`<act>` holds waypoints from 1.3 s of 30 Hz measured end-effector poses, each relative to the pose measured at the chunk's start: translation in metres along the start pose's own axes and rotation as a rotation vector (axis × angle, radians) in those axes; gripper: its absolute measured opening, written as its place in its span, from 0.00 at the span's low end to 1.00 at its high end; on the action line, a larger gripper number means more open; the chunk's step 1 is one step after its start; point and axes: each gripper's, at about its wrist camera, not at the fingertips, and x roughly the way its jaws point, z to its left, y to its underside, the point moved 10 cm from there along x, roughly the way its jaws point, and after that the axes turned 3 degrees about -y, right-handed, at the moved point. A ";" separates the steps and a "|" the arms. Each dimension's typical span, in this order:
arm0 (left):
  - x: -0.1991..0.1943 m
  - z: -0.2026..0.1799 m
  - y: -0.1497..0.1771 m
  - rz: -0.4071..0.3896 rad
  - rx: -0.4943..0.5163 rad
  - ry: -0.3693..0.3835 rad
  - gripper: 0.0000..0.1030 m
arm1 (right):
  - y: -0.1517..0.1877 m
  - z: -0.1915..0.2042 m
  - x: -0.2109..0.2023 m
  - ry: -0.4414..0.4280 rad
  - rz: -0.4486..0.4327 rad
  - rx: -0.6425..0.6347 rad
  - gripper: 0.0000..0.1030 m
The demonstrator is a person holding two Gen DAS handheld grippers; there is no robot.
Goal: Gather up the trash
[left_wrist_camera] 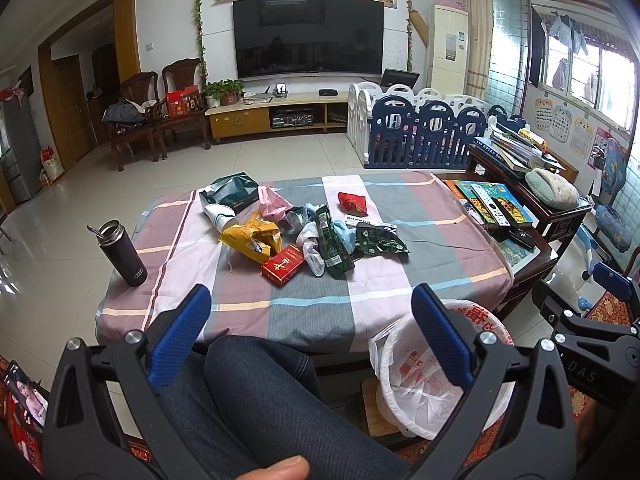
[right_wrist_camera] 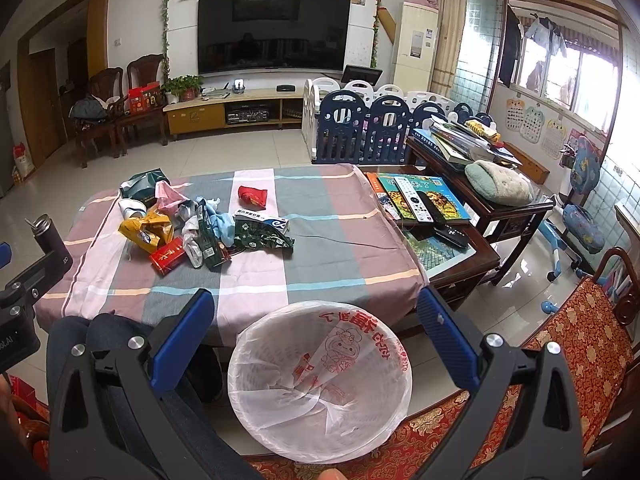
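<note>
Trash (left_wrist_camera: pixel 304 236) lies on the table beyond both spread grippers (left_wrist_camera: pixel 310 340).

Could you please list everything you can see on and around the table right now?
table: one, plaid cloth, centre
trash pile: wrappers and bags in yellow, green, pink, white, on the table's left half
red box: one, pile's near edge
red wrapper: one, apart from the pile, farther back
white carton: one, white and blue, right of the pile
flask: one, dark, upright, table's left corner
remotes: two, white and black, on books to the right
bin: one, white-lined, on the floor in front
left gripper: open, empty
right gripper: open, over the bin
</note>
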 end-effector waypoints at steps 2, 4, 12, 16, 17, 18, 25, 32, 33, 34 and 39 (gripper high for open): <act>0.000 0.000 0.000 0.000 0.000 0.001 0.97 | 0.000 0.000 0.000 0.000 0.000 -0.001 0.97; 0.000 0.000 0.000 0.000 0.000 0.001 0.97 | 0.000 0.000 0.000 0.000 0.001 -0.001 0.97; 0.001 0.000 0.001 0.002 -0.001 0.002 0.97 | 0.002 0.001 0.001 -0.003 0.004 0.001 0.97; 0.001 0.001 0.001 0.003 -0.001 0.002 0.97 | 0.002 0.001 0.001 -0.002 0.004 0.001 0.97; 0.001 0.001 0.001 0.003 -0.001 0.002 0.97 | 0.002 0.001 0.001 -0.002 0.004 0.002 0.97; 0.001 0.001 0.001 0.003 -0.001 0.002 0.97 | 0.001 0.000 0.001 -0.003 0.004 0.001 0.97; 0.001 0.001 0.002 0.005 -0.002 0.002 0.97 | 0.002 0.001 0.002 -0.003 0.006 0.002 0.97; 0.002 0.002 0.003 0.007 -0.002 0.002 0.97 | 0.002 0.001 0.002 -0.003 0.006 0.002 0.97; 0.002 0.002 0.004 0.008 -0.002 0.002 0.97 | 0.002 0.002 0.002 -0.003 0.007 0.001 0.97; 0.001 0.002 0.005 0.009 -0.002 0.002 0.97 | 0.002 0.001 0.002 -0.003 0.007 0.002 0.97; 0.006 0.006 0.017 0.018 -0.005 -0.001 0.97 | 0.002 0.001 0.002 -0.001 0.006 0.002 0.97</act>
